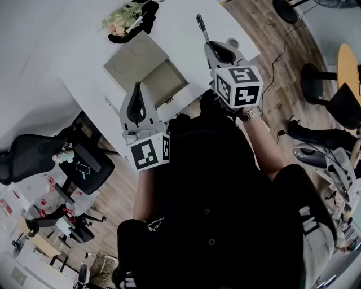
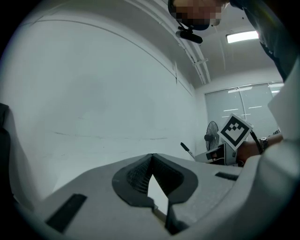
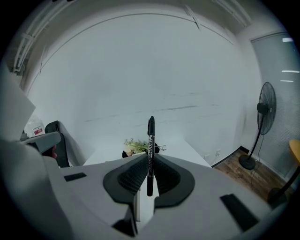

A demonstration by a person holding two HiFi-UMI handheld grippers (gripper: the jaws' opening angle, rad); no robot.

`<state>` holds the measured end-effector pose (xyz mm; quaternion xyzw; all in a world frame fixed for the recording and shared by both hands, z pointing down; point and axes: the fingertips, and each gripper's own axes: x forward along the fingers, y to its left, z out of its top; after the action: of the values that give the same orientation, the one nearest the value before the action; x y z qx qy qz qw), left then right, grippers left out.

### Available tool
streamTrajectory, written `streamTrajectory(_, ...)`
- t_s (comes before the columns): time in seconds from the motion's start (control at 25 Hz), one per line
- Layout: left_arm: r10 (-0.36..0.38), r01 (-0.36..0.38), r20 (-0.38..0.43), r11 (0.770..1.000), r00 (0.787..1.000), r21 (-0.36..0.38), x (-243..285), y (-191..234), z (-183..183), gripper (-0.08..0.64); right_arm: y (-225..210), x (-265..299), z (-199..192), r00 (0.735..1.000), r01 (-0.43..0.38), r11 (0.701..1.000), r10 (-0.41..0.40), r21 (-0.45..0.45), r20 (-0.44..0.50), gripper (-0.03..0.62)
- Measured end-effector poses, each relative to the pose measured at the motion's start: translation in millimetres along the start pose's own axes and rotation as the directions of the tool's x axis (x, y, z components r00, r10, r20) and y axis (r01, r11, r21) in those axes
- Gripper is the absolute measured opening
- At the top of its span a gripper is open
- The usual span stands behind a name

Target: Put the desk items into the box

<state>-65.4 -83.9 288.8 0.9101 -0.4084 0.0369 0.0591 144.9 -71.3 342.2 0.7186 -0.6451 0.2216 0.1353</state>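
Black marker pen [image 3: 150, 150] clamped in the right gripper [image 3: 150, 161], pinched at the lower barrel between the ribbed pads, cap end up. Stands upright across the jaws, long axis at a right angle to the line of the gripper, most of its length sticking out above the pads. Carries white lettering down the barrel, too small and too skewed to read with any certainty. In the head view, hangs above the white desk [image 1: 180, 34], off the right side of the open cardboard box [image 1: 161, 84], with the pen [image 1: 201, 25] poking up past the right gripper [image 1: 223, 52]. Box lies down and to the left of that gripper, lid flap thrown back on its far side, opening apparently bare. Likely calls for a short carry leftward until the pen is over the opening, then a tilt or plain release; as a judgement, some risk of the long barrel catching the rim if dropped upright. Left gripper [image 1: 135, 104] just at the near side of the box, pads [image 2: 140, 173] meeting at the tips, nothing between them. Beyond the box, a small plant [image 1: 121, 17] at the far end of the desk. No other legible writing, only square black-and-white markers on the cubes [image 1: 240, 84].
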Motion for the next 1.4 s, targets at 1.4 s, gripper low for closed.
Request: streamTrajectory(1.4,0.049,-0.049,0.016,0.999,0.999,0.005,-19,15,5,0.008,88,-38,36,0.974,-0.145,0.983,0.161,-0.113,0.157,0.040)
